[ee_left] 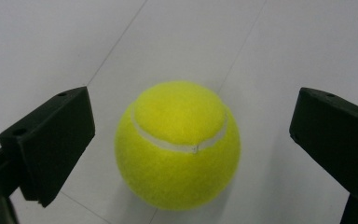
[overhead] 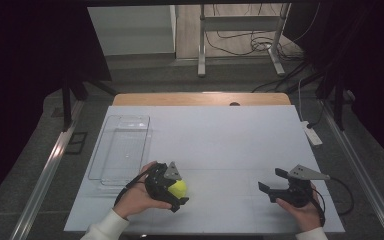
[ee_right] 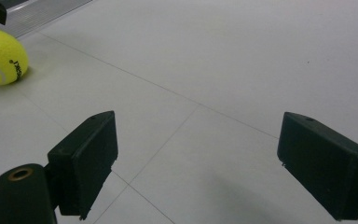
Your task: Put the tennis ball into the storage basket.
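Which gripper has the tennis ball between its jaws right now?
The left gripper: its open jaws straddle the tennis ball without touching it. The right gripper is open over bare table.

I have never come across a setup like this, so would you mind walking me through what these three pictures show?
A person sits at a white table and holds a pair of hand-held tongs in each hand; there is no robot arm. The high view looks down from above. The other two pictures come from small cameras riding on each set of tongs, looking along their black jaws.

The left tongs are open around a yellow tennis ball that rests on the table; the jaws stand clear of it on both sides, so nothing is held yet. The right tongs are open too, with nothing between the jaws. A clear plastic tray lies at the table's left.
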### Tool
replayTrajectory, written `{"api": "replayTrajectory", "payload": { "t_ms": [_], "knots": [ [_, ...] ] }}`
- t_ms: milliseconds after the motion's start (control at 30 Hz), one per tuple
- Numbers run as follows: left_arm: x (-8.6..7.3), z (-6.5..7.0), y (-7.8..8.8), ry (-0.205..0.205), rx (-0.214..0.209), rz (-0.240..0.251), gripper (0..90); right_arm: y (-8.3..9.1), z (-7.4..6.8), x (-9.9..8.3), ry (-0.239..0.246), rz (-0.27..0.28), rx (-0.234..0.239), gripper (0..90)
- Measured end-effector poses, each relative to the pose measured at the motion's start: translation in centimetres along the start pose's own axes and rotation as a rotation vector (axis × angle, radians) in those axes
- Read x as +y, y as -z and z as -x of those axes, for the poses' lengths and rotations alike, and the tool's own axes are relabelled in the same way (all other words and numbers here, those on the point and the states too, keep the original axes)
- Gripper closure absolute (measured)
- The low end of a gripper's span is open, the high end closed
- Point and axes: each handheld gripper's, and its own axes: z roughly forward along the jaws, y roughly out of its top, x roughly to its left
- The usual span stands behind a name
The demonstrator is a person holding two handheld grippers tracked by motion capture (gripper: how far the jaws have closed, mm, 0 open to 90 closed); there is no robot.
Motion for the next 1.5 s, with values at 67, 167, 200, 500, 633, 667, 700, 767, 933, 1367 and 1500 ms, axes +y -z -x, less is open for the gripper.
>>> {"api": "replayTrajectory", "payload": {
  "t_ms": [67, 167, 200, 500, 633, 667, 700, 767, 933, 1367, 1500],
  "knots": [
    [0.0, 0.1, -0.3, -0.004, -0.004, -0.017, 1.5, 0.0, 0.0, 0.0, 0.002, -0.002, -0.002, 12.6],
    [0.0, 0.3, -0.6, -0.027, -0.004, -0.048, 5.3, 0.0, 0.1, 0.0, 0.001, -0.003, -0.002, 12.6],
    [0.0, 0.3, -0.6, -0.027, -0.004, -0.048, 6.3, 0.0, 0.1, 0.0, 0.001, -0.003, -0.002, 12.6],
    [-0.2, -0.1, -0.5, 0.008, 0.040, -0.067, 16.9, 0.0, 0.0, 0.0, 0.002, -0.003, 0.000, 12.6],
    [-0.4, -0.2, -0.9, 0.019, 0.069, -0.076, 21.3, 0.0, 0.0, 0.0, 0.005, -0.003, 0.000, 12.6],
    [-0.4, -0.3, -0.9, 0.018, 0.074, -0.081, 22.2, 0.0, 0.0, 0.0, 0.005, -0.001, -0.001, 12.6],
    [-0.5, -0.2, -0.9, 0.016, 0.082, -0.083, 22.6, 0.1, -0.1, 0.0, 0.005, -0.001, -0.001, 12.6],
    [-0.5, -0.2, -1.0, 0.015, 0.088, -0.085, 24.5, 0.1, -0.1, 0.0, 0.005, -0.001, -0.002, 12.6],
    [-0.6, -0.2, -0.9, -0.004, 0.091, -0.089, 25.6, 0.0, 0.0, 0.0, 0.004, -0.003, -0.002, 12.6],
    [-0.4, -0.5, 0.5, 0.004, 0.089, -0.029, 26.9, 0.0, 0.0, 0.0, 0.005, -0.004, -0.007, 12.7],
    [-0.3, -0.6, 1.2, 0.029, 0.086, 0.017, 26.9, 0.0, 0.0, 0.0, 0.004, -0.003, -0.005, 12.7]
  ]
}}
